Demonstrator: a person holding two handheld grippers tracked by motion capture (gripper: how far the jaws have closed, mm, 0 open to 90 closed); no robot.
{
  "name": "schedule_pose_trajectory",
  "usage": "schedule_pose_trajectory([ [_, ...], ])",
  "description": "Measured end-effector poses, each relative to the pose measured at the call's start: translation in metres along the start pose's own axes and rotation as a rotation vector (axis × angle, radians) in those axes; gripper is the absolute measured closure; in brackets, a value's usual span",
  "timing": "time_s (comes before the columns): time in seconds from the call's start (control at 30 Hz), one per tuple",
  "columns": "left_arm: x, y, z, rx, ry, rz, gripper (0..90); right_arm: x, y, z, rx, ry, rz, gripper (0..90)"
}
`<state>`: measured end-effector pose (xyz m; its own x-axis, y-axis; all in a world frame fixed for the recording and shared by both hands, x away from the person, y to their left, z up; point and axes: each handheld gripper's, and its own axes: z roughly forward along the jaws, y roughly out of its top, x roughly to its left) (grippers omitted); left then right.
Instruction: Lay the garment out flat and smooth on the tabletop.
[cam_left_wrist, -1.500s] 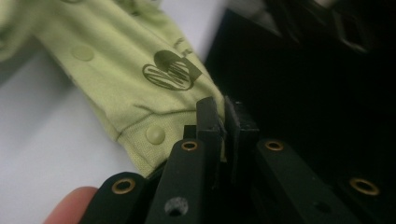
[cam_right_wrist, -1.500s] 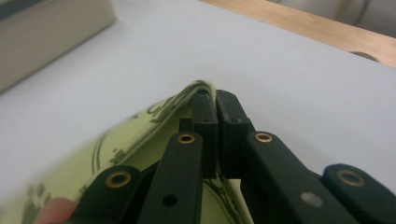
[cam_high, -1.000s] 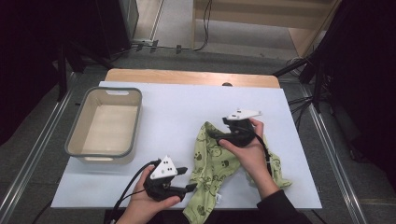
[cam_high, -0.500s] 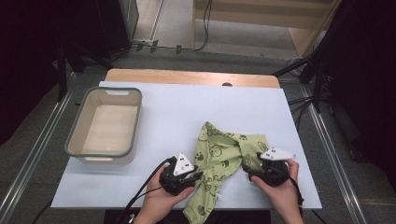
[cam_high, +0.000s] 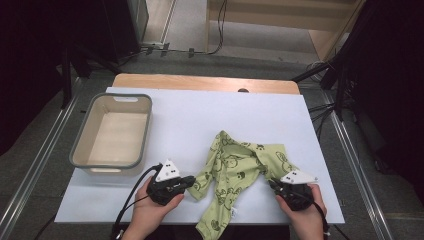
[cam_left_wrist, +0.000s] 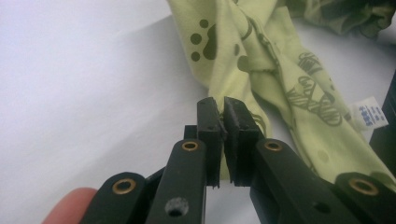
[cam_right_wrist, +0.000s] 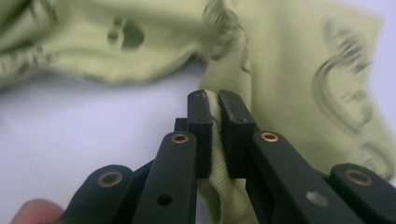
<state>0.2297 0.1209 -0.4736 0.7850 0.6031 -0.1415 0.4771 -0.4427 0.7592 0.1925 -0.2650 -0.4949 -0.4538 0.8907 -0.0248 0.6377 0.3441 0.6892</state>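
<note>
A crumpled light-green garment (cam_high: 240, 175) printed with dark paw and bear motifs lies on the white table near its front edge. My left gripper (cam_high: 191, 181) has just closed its jaws on the garment's left edge; in the left gripper view the green cloth (cam_left_wrist: 261, 74) is pinched between the pads. My right gripper (cam_high: 272, 183) has also just closed, shut on the garment's right lower edge, and the right gripper view has a fold of green cloth (cam_right_wrist: 214, 140) squeezed between the pads. A small white label (cam_left_wrist: 371, 113) sits on the garment.
A grey-rimmed beige tub (cam_high: 112, 131) stands empty at the table's left. The white table top (cam_high: 200, 115) stretches behind the garment, with a wooden strip (cam_high: 200, 82) along the far edge. Dark stands and cables surround the table.
My right hand moved from the garment's top to its right lower edge and closed there. My left hand shifted right to the garment's left edge and closed. The cloth spread out wider.
</note>
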Motion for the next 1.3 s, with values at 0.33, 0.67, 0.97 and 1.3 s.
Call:
schedule_pose_trajectory([
  [0.33, 0.004, -0.014, -0.022, -0.017, -0.011, -0.016, 85.6, -0.032, 0.107, -0.007, -0.169, -0.002, -0.032, 82.4],
  [0.67, 0.001, -0.03, -0.028, 0.033, -0.062, 0.01, 85.8, -0.038, 0.186, 0.043, -0.159, 0.064, -0.022, 77.9],
  [0.97, -0.012, -0.01, -0.018, 0.017, 0.021, 0.089, 49.7, -0.047, 0.161, 0.039, -0.147, 0.052, 0.006, 31.4],
  [1.3, -0.005, 0.004, 0.02, 0.039, 0.096, 0.045, 44.7, -0.099, 0.082, 0.043, -0.007, 0.001, 0.179, 34.6],
])
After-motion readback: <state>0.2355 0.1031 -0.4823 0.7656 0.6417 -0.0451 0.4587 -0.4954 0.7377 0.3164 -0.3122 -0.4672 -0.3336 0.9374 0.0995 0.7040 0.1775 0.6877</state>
